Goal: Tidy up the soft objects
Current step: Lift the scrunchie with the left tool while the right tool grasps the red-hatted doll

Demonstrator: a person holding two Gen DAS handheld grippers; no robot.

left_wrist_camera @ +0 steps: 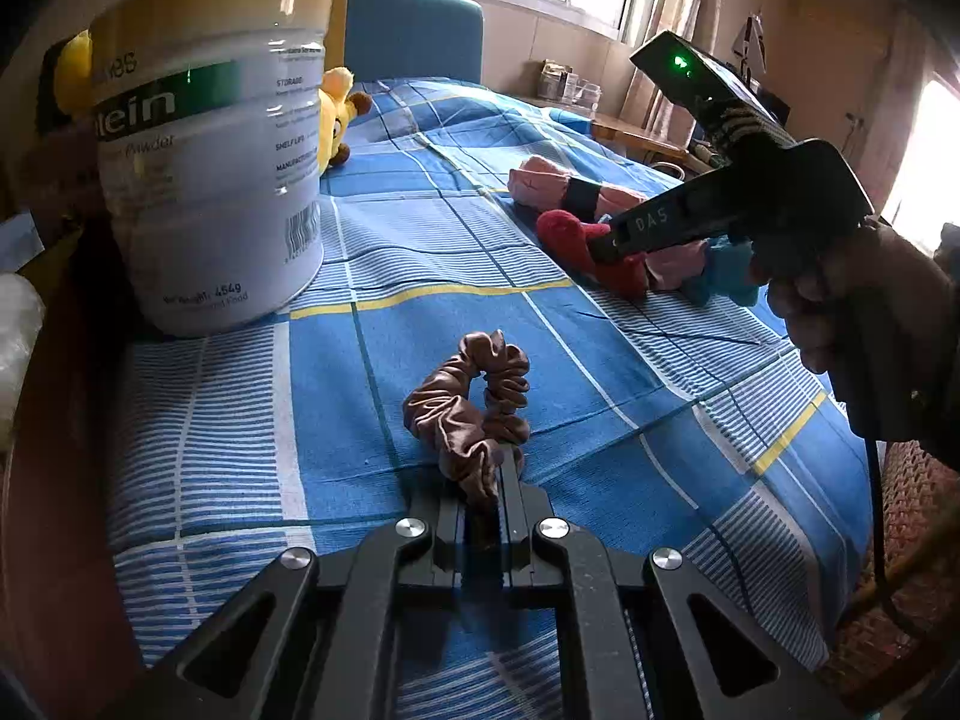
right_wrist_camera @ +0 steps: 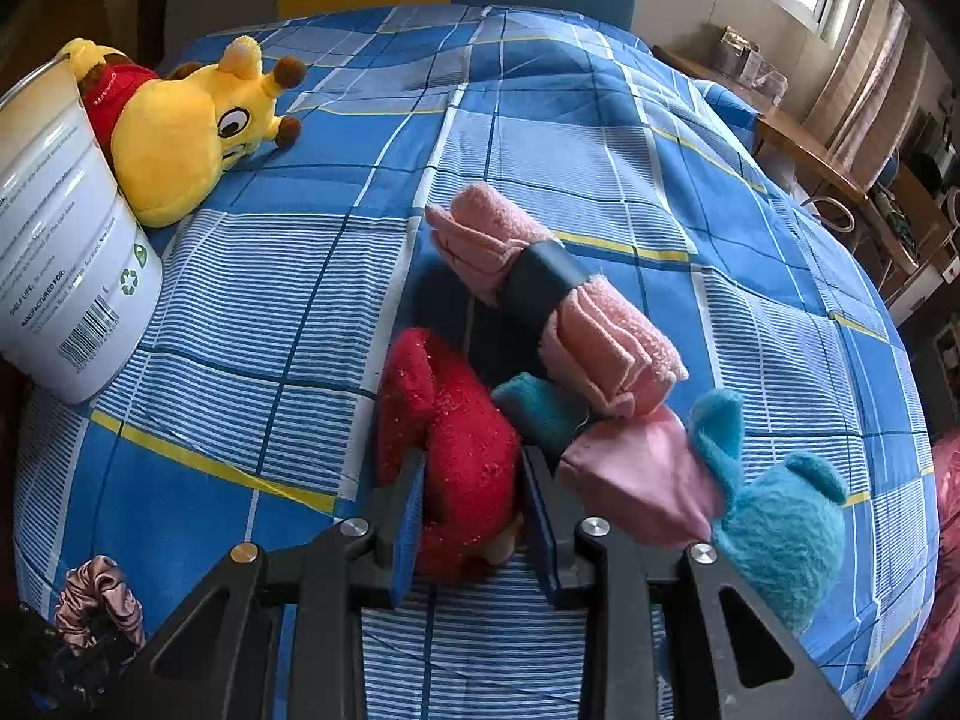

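Note:
My left gripper (left_wrist_camera: 489,468) is shut on a brown satin scrunchie (left_wrist_camera: 471,402) that lies on the blue plaid bedspread (left_wrist_camera: 420,240); the scrunchie also shows in the right wrist view (right_wrist_camera: 99,600). My right gripper (right_wrist_camera: 474,468) is closed around a red fuzzy soft item (right_wrist_camera: 447,438), its fingers pressing both sides. Next to it lie a rolled pink towel with a dark band (right_wrist_camera: 552,294), a pink cloth (right_wrist_camera: 636,480) and a teal plush (right_wrist_camera: 774,522). In the left wrist view the right gripper's body (left_wrist_camera: 690,216) reaches over this pile (left_wrist_camera: 576,234).
A tall white protein powder can (left_wrist_camera: 210,150) stands at the left, also in the right wrist view (right_wrist_camera: 66,276). A yellow giraffe plush (right_wrist_camera: 192,126) lies behind it. A blue headboard (left_wrist_camera: 414,30) and a wooden desk (right_wrist_camera: 810,144) are beyond the bed.

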